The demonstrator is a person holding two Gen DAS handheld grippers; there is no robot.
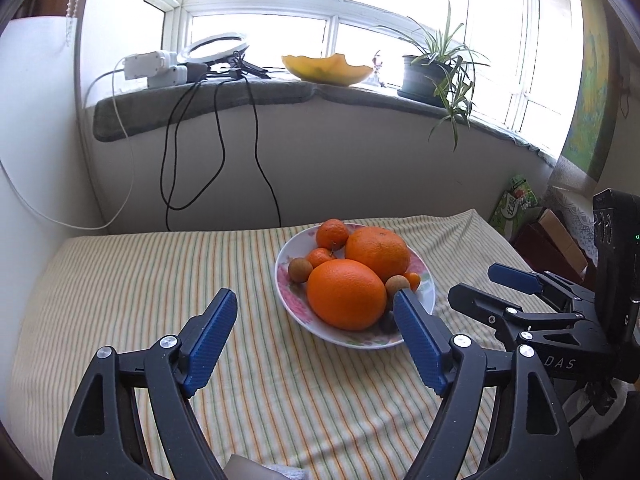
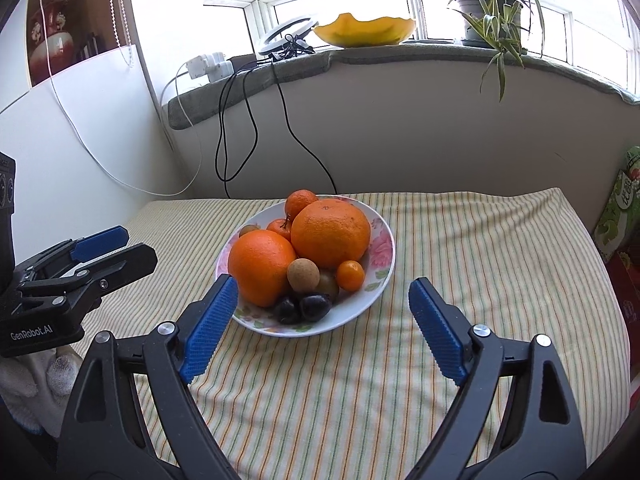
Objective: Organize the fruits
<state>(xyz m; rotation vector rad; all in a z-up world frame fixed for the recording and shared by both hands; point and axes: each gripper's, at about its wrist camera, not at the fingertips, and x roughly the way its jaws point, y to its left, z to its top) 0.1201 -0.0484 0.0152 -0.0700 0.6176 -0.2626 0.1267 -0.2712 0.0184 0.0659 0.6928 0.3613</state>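
A white flowered plate (image 1: 289,300) (image 2: 380,224) on the striped tablecloth holds two big oranges (image 1: 346,294) (image 2: 330,234), small tangerines (image 1: 332,234) (image 2: 300,202), a kumquat (image 2: 350,276), brown longans (image 1: 300,270) (image 2: 303,276) and dark grapes (image 2: 316,306). My left gripper (image 1: 316,312) is open and empty, just short of the plate's near left rim. My right gripper (image 2: 322,300) is open and empty, straddling the plate's near right rim. Each gripper shows in the other's view, the right (image 1: 492,284) and the left (image 2: 128,246).
The striped tablecloth (image 1: 160,280) (image 2: 480,260) covers the table up to the wall. On the windowsill stand a yellow bowl (image 1: 326,68) (image 2: 364,30), a potted plant (image 1: 432,72) (image 2: 492,12), a ring light (image 1: 214,46) and hanging cables (image 1: 224,144). Boxes (image 2: 618,216) stand at the right.
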